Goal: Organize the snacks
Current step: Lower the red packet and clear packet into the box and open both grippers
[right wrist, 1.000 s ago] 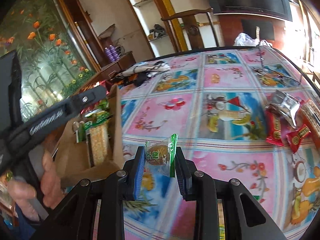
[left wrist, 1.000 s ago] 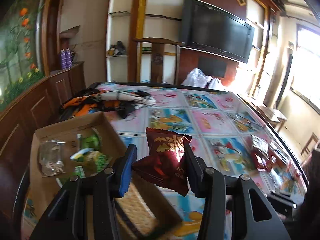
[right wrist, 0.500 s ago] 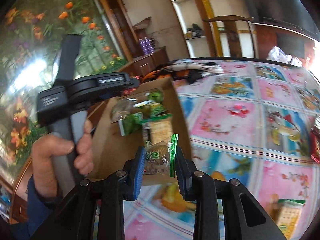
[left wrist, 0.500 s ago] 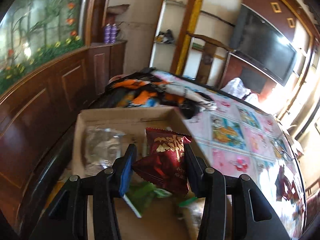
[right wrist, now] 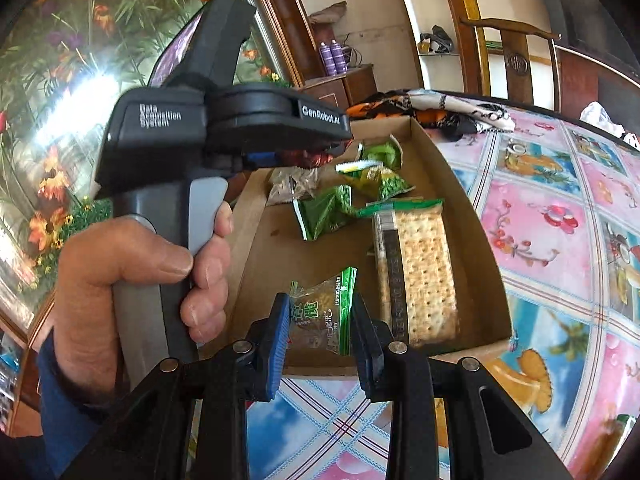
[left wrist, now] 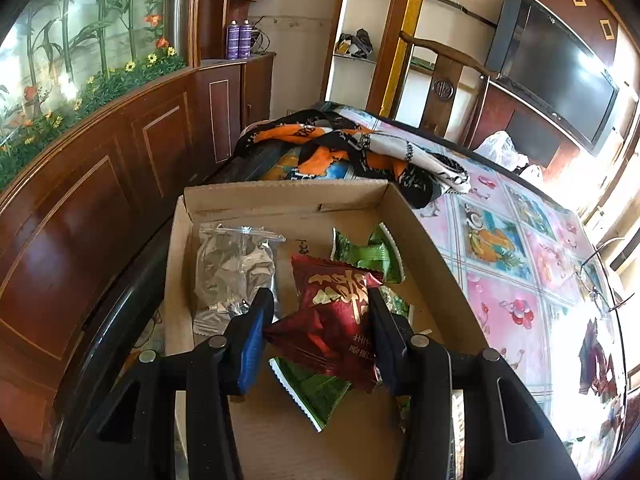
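**Snacks going into the box**

Shallow brown cardboard box (left wrist: 420, 232) already holding silver, green and cracker packets; loose wrappers on the table remaining. Left gripper (left wrist: 320, 320) clamping a dark red foil snack packet (left wrist: 336, 320) above the box interior. Right gripper (right wrist: 318, 326) pinching a small green-edged snack packet (right wrist: 322, 312) over the box's near edge.

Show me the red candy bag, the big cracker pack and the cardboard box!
red candy bag (left wrist: 336, 320), left wrist view, middle of its front, between the left tool's pads.
cracker pack (right wrist: 424, 272), right wrist view, on the crackers' face.
cardboard box (left wrist: 280, 196), left wrist view, far wall.
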`<state>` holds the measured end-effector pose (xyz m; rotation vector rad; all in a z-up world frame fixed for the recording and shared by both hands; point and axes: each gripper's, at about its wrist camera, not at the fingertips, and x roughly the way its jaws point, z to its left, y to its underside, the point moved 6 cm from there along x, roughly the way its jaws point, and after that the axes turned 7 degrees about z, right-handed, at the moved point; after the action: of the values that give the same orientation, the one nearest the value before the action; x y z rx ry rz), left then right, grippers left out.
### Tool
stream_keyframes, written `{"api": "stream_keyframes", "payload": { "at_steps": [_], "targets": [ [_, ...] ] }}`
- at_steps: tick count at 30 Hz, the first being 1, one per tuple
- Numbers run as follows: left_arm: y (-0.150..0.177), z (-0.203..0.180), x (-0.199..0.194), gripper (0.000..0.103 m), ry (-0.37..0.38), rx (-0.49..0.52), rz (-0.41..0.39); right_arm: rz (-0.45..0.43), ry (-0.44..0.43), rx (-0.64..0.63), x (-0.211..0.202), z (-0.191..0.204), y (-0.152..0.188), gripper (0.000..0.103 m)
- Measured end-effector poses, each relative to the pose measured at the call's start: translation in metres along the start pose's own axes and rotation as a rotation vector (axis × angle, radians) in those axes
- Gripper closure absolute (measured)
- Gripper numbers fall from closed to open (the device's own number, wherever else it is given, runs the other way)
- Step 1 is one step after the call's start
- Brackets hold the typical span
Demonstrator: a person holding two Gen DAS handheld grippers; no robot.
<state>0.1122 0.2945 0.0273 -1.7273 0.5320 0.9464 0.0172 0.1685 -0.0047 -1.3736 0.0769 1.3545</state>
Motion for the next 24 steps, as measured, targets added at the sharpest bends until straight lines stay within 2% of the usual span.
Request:
{"api": "stream_keyframes", "payload": {
  "at_steps": [11,24],
  "targets": [
    [0.0038,0.0001,0.0082,0.057,-0.027,-0.002,0.032,0.011,0.02,-0.018,0.0037,-0.002,0.0057,0.071],
    [0.0046,-0.0007,0.008,0.057,-0.03,0.002,0.032,0.007,0.022,-0.019,0.0021,-0.0009,0.0068,0.071]
  ]
}}
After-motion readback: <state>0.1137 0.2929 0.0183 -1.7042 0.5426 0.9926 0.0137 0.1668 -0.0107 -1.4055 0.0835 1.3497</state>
